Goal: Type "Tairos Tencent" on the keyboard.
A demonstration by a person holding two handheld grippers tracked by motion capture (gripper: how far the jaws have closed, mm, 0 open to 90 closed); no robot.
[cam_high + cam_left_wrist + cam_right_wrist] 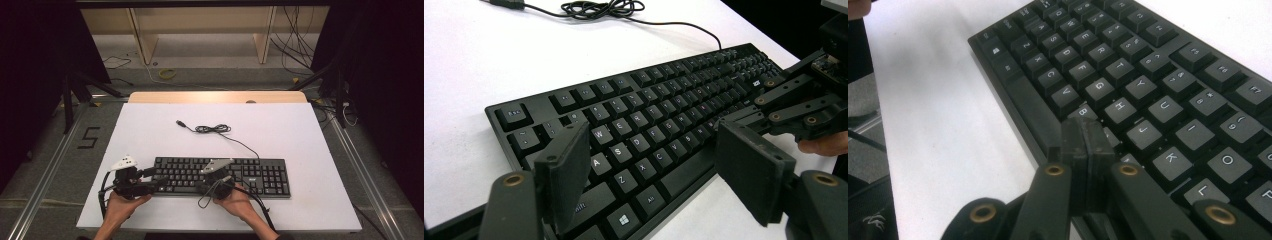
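A black keyboard (250, 172) lies across the near half of the white table (280, 130). Its cable (214, 129) runs back to a loose coil and a USB plug. My left gripper (156, 181) sits at the keyboard's left end. In the left gripper view its jaws (654, 145) stand wide open over the left-hand keys (634, 145), with nothing gripped. My right gripper (204, 187) is at the keyboard's front edge near the middle. Its pads (1085, 135) are pressed together, their tips over the keys (1118, 110) beside the space bar. The right gripper (744, 117) also shows in the left gripper view.
A hand holds each gripper at the table's near edge. A wooden strip (217, 97) borders the table's far side. Beyond it are shelf legs and loose cables (295, 50) on the floor. White table surface stretches behind and to the right of the keyboard.
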